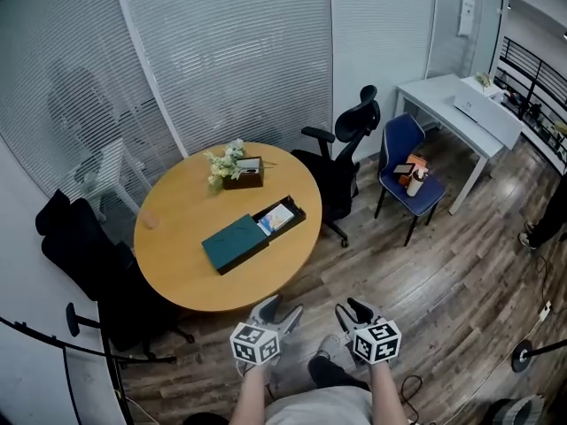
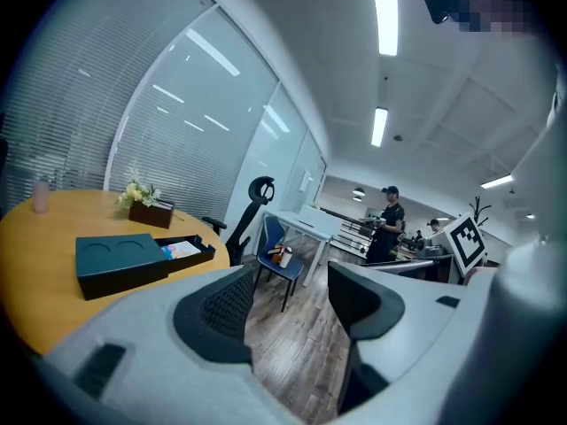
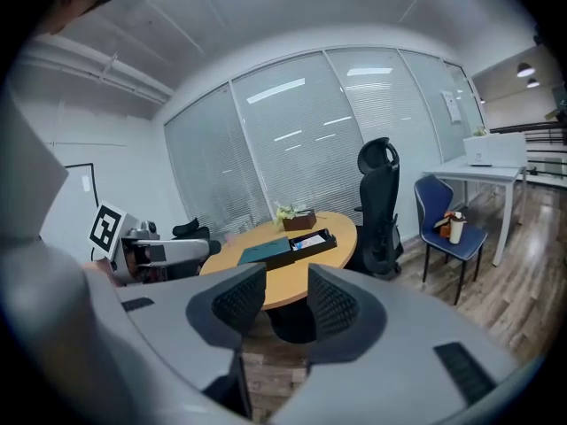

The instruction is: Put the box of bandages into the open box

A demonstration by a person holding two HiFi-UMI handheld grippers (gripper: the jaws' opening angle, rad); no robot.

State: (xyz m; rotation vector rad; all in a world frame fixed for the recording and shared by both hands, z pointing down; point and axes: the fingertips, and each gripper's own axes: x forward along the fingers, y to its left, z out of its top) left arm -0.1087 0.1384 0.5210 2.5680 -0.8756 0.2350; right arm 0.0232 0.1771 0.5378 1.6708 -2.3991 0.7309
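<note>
On the round wooden table (image 1: 186,273) lies a long dark open box (image 1: 282,218) with a teal lid (image 1: 234,243) pushed over its left part. A colourful flat pack, apparently the box of bandages (image 1: 276,219), rests in the uncovered end. The same box (image 2: 182,251) shows in the left gripper view, and the box (image 3: 301,245) shows small in the right gripper view. My left gripper (image 1: 279,312) and right gripper (image 1: 352,312) hover over the floor, short of the table's near edge. The left gripper (image 2: 291,296) and right gripper (image 3: 285,296) are both open with nothing between their fingers.
A flower arrangement (image 1: 232,168) and a small pink cup (image 1: 151,222) stand on the table. A black office chair (image 1: 350,149) and a blue chair (image 1: 407,168) with items are to the right, and dark chairs (image 1: 84,251) to the left. A person (image 2: 387,224) stands far off.
</note>
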